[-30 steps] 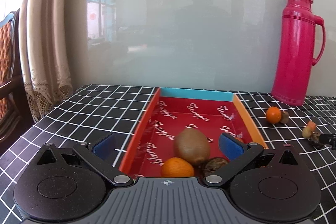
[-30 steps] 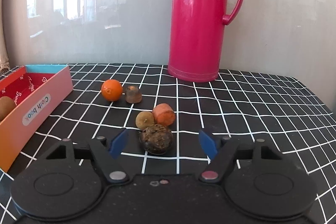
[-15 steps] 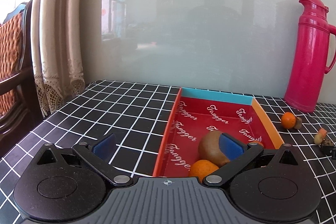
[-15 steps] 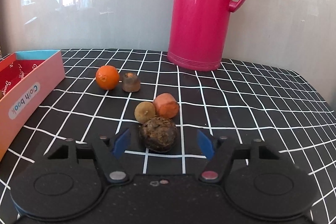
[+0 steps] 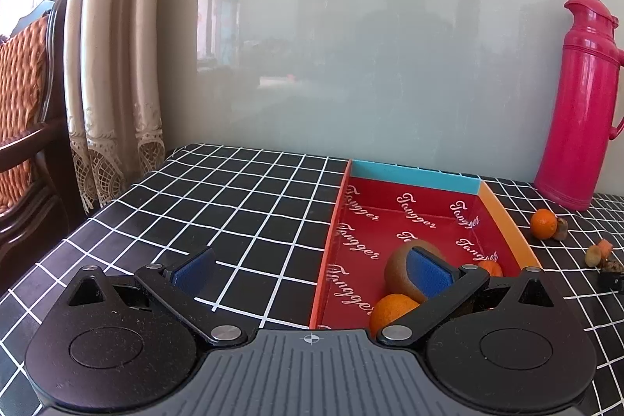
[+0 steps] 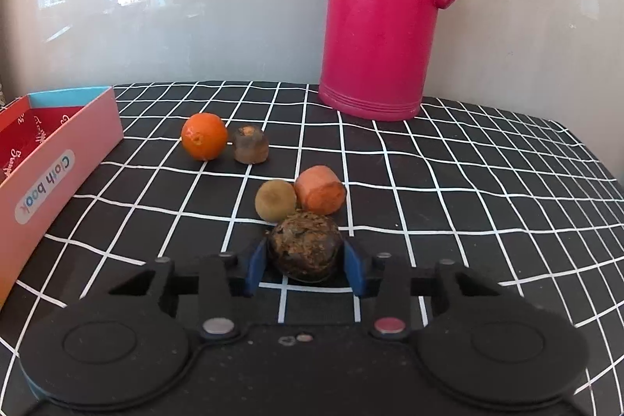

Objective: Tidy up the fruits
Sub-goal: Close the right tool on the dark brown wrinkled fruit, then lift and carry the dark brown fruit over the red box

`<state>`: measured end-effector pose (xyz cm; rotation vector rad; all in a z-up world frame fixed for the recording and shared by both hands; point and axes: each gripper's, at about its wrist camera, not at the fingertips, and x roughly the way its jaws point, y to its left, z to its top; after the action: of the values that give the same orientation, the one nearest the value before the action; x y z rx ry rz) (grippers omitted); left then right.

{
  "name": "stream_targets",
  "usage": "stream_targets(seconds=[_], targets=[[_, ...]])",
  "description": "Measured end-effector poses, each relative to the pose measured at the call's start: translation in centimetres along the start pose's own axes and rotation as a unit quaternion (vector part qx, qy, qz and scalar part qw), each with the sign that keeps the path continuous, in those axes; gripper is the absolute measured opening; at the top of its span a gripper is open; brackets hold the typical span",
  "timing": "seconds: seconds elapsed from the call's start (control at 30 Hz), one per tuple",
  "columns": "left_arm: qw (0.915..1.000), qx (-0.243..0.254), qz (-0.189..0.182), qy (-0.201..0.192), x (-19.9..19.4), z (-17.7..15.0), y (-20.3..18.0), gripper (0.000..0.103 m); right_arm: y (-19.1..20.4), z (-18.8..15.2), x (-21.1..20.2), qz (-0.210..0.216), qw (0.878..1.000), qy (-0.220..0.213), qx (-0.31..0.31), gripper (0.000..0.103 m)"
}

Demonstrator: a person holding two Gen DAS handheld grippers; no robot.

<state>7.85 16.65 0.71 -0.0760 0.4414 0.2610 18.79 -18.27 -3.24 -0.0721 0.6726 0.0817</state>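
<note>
In the right wrist view a dark, rough round fruit [image 6: 304,246] lies on the checked tablecloth between the blue pads of my right gripper [image 6: 305,269]. Its jaws are closing and both pads touch the fruit's sides. Just behind it sit a small olive fruit [image 6: 275,199] and an orange carrot piece [image 6: 319,190]. Farther back are a mandarin [image 6: 204,136] and a brownish fruit [image 6: 250,144]. My left gripper [image 5: 310,269] is open and holds nothing, over the left rim of the red box [image 5: 503,217]. A kiwi [image 5: 396,269] and a mandarin [image 5: 390,310] lie in the box.
A tall pink thermos [image 6: 384,10] stands at the back against the wall, also the thermos [image 5: 577,104] at the right of the left wrist view. The box's pink side [image 6: 58,158] lies at the left. A curtain [image 5: 113,65] and a wooden chair [image 5: 27,127] stand beyond the table's left edge.
My right gripper's jaws have come together from wide apart onto the dark fruit. The left gripper has shifted left, so the box now sits more to the right in its view.
</note>
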Motion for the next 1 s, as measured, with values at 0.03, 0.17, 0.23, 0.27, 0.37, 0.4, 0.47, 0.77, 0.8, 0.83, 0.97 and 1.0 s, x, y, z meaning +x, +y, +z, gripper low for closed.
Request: stream_targets(seconds=[0.03,0.17,0.23,0.27,0.37,0.4,0.47,0.77,0.8,0.83,0.97,1.0], targets=[[1.0000,-0.001,-0.001,0.000,0.0,0.0,0.0,0.103,0.0,0.0,0.0,0.003,1.000,0.000,0.000,0.040],[1.0000,0.000,-0.001,0.000,0.0,0.0,-0.1,0.103,0.1,-0.2,-0.2,0.003,1.000,-0.002,-0.001,0.040],[1.0000,-0.001,-0.001,0.001,0.0,0.0,-0.2,0.103,-0.1,-0.3,-0.4,0.004,1.000,-0.003,0.002,0.040],[1.0000,0.000,-0.001,0.001,0.0,0.0,-0.2,0.103,-0.2,-0.3,-0.5,0.004,1.000,-0.004,0.003,0.040],[1.0000,0.002,0.000,0.001,0.0,-0.1,-0.4,0.103,-0.4,-0.4,-1.1,0.004,1.000,-0.008,0.007,0.040],[1.0000,0.002,0.000,0.001,0.0,-0.1,-0.4,0.103,-0.4,-0.4,-1.2,0.004,1.000,-0.009,0.007,0.040],[1.0000,0.002,0.000,0.000,0.0,-0.1,-0.5,0.103,-0.5,-0.4,-1.6,0.004,1.000,-0.012,0.011,0.040],[0.9999,0.017,0.000,0.001,-0.2,-0.3,-1.2,0.103,0.1,0.2,-3.5,0.017,0.999,-0.034,0.015,0.040],[0.9999,0.016,0.000,0.001,-0.2,-0.3,-1.1,0.103,0.3,0.3,-3.6,0.019,0.999,-0.037,0.015,0.040],[0.9999,0.014,0.001,0.002,-0.2,-0.3,-0.9,0.103,0.5,0.5,-3.7,0.021,0.999,-0.039,0.014,0.040],[0.9999,0.013,0.001,0.000,-0.3,-0.2,-0.6,0.103,1.7,0.9,-3.8,0.028,0.999,-0.044,0.009,0.040],[0.9999,0.013,0.000,-0.001,-0.3,-0.2,-0.5,0.103,1.9,0.9,-3.9,0.030,0.999,-0.045,0.008,0.040]])
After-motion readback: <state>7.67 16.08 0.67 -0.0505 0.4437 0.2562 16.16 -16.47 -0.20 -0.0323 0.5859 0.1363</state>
